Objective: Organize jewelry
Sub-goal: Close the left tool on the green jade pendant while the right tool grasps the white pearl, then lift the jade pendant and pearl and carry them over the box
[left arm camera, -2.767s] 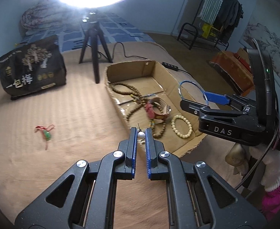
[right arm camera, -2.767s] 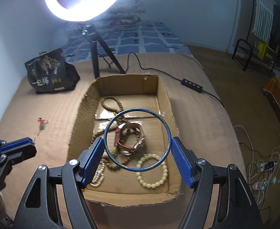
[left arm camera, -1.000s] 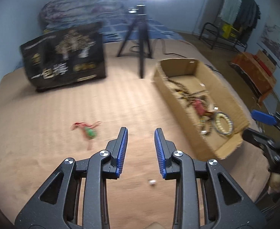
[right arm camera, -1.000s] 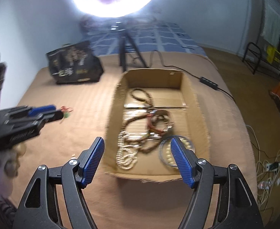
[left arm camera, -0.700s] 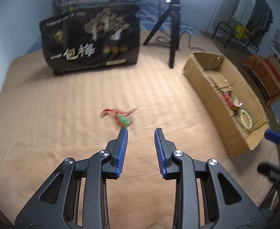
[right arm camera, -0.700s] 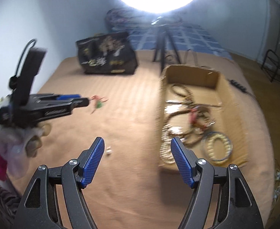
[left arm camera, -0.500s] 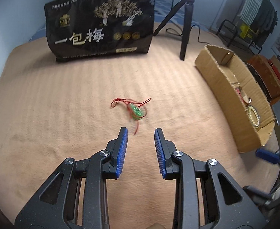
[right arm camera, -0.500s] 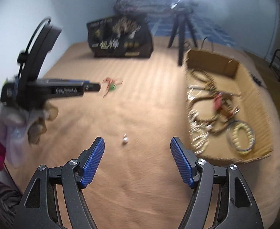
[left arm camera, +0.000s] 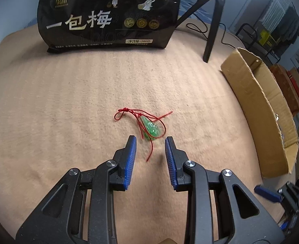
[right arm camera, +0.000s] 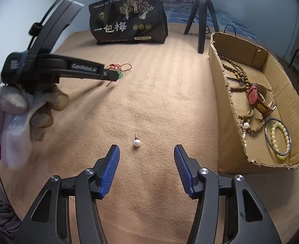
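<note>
L gripper (left arm camera: 150,140) jaws spread over green pendant (left arm camera: 151,129) – R gripper (right arm camera: 146,149) jaws closing, still spread, near pearl (right arm camera: 137,142).

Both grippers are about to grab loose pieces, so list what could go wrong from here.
1. The pearl earring is tiny and round, lying on the blanket ahead of the right gripper, whose jaws have just been closing with nothing between them; it may roll or squirt away.
2. The left gripper stands open just short of the green pendant; its loose red cord could slip out or snag.
3. The cardboard box has a ragged, torn edge that trailing cord might catch on.
</note>
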`<state>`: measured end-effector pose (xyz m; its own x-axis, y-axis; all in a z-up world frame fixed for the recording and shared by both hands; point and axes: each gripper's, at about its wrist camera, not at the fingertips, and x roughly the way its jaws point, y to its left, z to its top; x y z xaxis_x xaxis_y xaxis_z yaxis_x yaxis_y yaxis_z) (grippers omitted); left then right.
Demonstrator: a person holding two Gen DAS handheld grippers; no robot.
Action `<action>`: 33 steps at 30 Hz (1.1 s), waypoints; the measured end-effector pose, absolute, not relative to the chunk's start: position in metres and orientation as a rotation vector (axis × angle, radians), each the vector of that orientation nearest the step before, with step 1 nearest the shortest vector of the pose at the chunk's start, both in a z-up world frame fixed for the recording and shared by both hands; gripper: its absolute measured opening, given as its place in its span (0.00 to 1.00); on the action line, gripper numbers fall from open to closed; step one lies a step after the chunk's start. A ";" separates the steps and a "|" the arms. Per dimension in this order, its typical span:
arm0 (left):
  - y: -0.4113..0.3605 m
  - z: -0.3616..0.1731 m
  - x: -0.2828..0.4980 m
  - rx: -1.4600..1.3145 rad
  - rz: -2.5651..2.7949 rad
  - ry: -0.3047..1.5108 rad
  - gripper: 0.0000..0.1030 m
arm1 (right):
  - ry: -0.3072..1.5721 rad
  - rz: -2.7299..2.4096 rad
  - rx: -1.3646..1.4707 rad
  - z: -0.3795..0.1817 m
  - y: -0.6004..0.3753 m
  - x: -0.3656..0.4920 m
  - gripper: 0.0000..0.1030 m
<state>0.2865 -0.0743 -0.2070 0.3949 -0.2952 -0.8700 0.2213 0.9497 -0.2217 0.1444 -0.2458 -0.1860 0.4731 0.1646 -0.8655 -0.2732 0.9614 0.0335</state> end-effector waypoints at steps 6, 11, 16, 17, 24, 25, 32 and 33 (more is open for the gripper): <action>-0.082 -0.213 0.294 -0.059 -0.320 1.112 0.28 | 1.048 0.270 -0.136 -0.193 -0.238 0.147 0.49; -0.088 -0.216 0.297 -0.026 -0.302 1.100 0.28 | 1.059 0.267 -0.131 -0.199 -0.237 0.149 0.43; -0.091 -0.217 0.297 0.016 -0.285 1.089 0.18 | 1.066 0.265 -0.138 -0.203 -0.235 0.150 0.39; -0.090 -0.217 0.297 0.013 -0.286 1.089 0.18 | 1.066 0.265 -0.139 -0.203 -0.235 0.150 0.38; -0.088 -0.216 0.295 0.026 -0.293 1.080 0.18 | 1.069 0.256 -0.160 -0.209 -0.231 0.156 0.18; -0.087 -0.215 0.294 0.024 -0.295 1.079 0.18 | 1.067 0.259 -0.163 -0.209 -0.230 0.156 0.12; -0.079 -0.210 0.288 0.019 -0.279 1.068 0.18 | 1.058 0.274 -0.156 -0.205 -0.230 0.155 0.06; -0.076 -0.208 0.287 0.015 -0.278 1.064 0.18 | 1.056 0.277 -0.153 -0.203 -0.231 0.154 0.06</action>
<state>0.2866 -0.0765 -0.2079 0.4540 -0.2184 -0.8638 0.2326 0.9649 -0.1217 0.1541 -0.2306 -0.2031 0.4619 0.1514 -0.8739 -0.2974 0.9547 0.0082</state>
